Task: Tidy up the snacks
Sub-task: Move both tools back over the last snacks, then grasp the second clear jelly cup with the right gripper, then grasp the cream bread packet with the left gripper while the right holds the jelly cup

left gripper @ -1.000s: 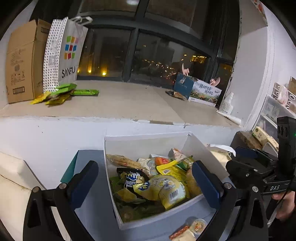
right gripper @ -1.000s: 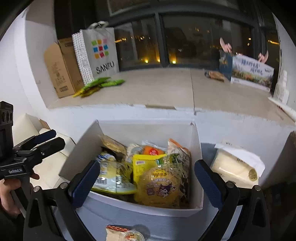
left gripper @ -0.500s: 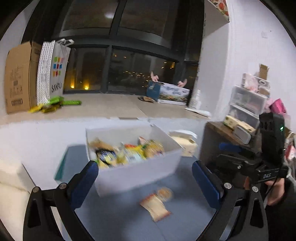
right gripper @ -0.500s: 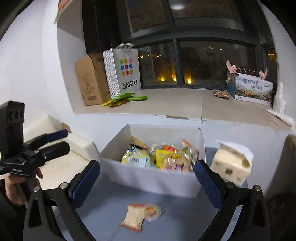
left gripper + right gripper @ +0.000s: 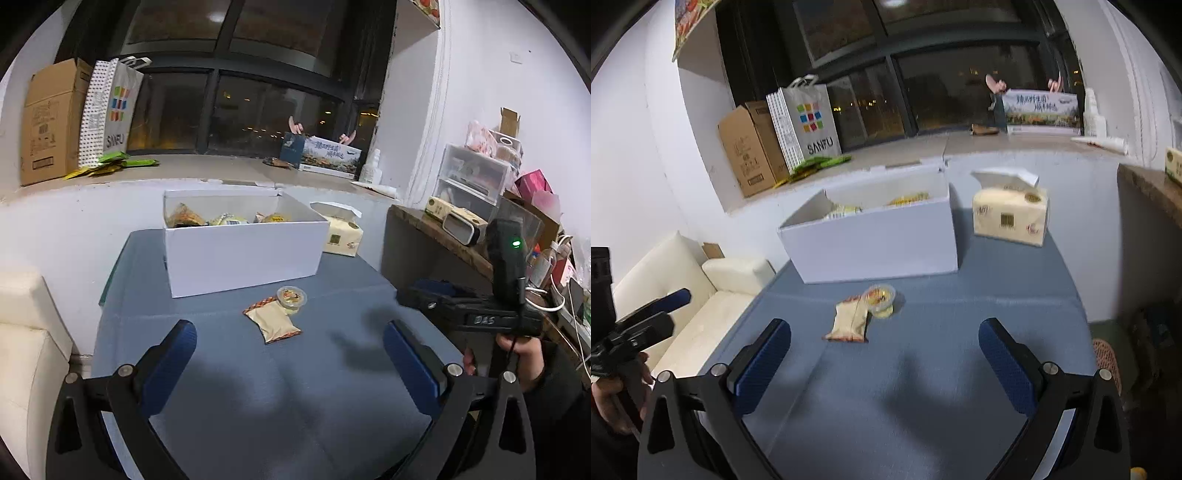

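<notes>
Hidden: the snacks in the white box point(image 5: 240, 254) show only as yellow and orange tops over its rim; their kinds cannot be read. In the right wrist view the box wall point(image 5: 879, 247) hides nearly all of them.
Cut off: the cream sofa point(image 5: 26, 332) runs out of frame on the left; the wooden shelf point(image 5: 443, 236) and its clutter are cut at the right edge.
Left gripper: the left gripper point(image 5: 290, 352) is wide open, blue pads far apart, holding nothing, above the near part of the desk.
Snack packet: a tan packet point(image 5: 274, 325) lies flat on the desk between the gripper and the box, ahead of the open fingers and apart from them.
Jelly cup: a small round cup point(image 5: 292, 297) touches the packet's far corner, just in front of the box.
Right gripper: the right gripper point(image 5: 884, 356) is likewise spread wide and empty; the packet point(image 5: 851, 321) and cup point(image 5: 880, 297) lie ahead of it, slightly left of its middle.
Desk: a blue-grey cloth covers the desk point(image 5: 229, 387); a tissue pack point(image 5: 1010, 216) stands right of the box.
Room: a window ledge behind carries a cardboard carton point(image 5: 50, 122), a paper shopping bag point(image 5: 805, 125) and green packets point(image 5: 114, 164) on the left; dark night windows above.
</notes>
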A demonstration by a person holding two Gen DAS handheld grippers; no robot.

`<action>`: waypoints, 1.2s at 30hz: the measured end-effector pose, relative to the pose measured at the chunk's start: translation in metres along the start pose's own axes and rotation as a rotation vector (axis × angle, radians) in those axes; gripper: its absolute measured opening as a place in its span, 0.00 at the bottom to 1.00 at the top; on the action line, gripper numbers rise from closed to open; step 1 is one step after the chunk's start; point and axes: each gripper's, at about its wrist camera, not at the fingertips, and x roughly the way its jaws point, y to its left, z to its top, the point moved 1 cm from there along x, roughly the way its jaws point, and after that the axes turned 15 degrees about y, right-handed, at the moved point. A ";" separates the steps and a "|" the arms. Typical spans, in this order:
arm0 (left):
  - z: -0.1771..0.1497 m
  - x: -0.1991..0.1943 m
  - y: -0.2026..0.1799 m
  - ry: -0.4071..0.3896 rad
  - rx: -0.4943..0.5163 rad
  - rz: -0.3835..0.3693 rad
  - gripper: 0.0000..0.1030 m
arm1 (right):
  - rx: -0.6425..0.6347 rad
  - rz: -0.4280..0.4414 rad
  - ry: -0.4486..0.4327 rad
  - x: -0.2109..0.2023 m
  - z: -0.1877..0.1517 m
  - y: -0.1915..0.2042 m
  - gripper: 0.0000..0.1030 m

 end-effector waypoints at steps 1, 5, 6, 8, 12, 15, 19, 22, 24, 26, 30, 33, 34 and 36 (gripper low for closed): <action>-0.001 -0.001 0.000 0.000 -0.002 -0.008 1.00 | -0.003 0.002 0.002 0.004 0.000 0.001 1.00; -0.003 -0.002 -0.002 0.002 0.005 0.009 1.00 | -0.014 0.011 0.054 0.030 0.011 0.007 1.00; -0.003 -0.001 -0.002 0.005 0.004 0.016 1.00 | -0.018 0.006 0.065 0.037 0.014 0.009 1.00; -0.005 0.001 -0.002 0.013 0.005 0.012 1.00 | -0.037 0.006 0.103 0.056 0.023 0.014 1.00; -0.008 0.007 -0.001 0.032 0.000 0.021 1.00 | -0.090 -0.026 0.161 0.100 0.041 0.026 1.00; -0.012 0.012 0.002 0.046 -0.014 0.023 1.00 | -0.095 -0.031 0.214 0.134 0.051 0.029 1.00; -0.017 0.021 0.007 0.076 -0.029 0.026 1.00 | -0.088 -0.057 0.253 0.164 0.059 0.026 0.95; -0.019 0.026 0.010 0.089 -0.041 0.023 1.00 | -0.061 -0.065 0.313 0.181 0.060 0.019 0.47; -0.020 0.029 0.011 0.097 -0.048 0.022 1.00 | -0.066 -0.054 0.313 0.180 0.059 0.017 0.45; -0.020 0.033 0.013 0.103 -0.055 0.018 1.00 | -0.068 -0.043 0.304 0.173 0.057 0.016 0.45; -0.015 0.048 0.013 0.130 -0.049 0.013 1.00 | -0.062 -0.028 0.273 0.155 0.056 0.011 0.45; -0.007 0.069 0.014 0.170 -0.026 0.007 1.00 | -0.043 -0.004 0.241 0.133 0.053 0.006 0.45; -0.004 0.078 0.015 0.185 -0.026 0.004 1.00 | -0.039 0.007 0.226 0.124 0.051 0.005 0.45; 0.004 0.099 0.017 0.229 -0.046 -0.013 1.00 | -0.028 0.033 0.197 0.104 0.047 0.002 0.45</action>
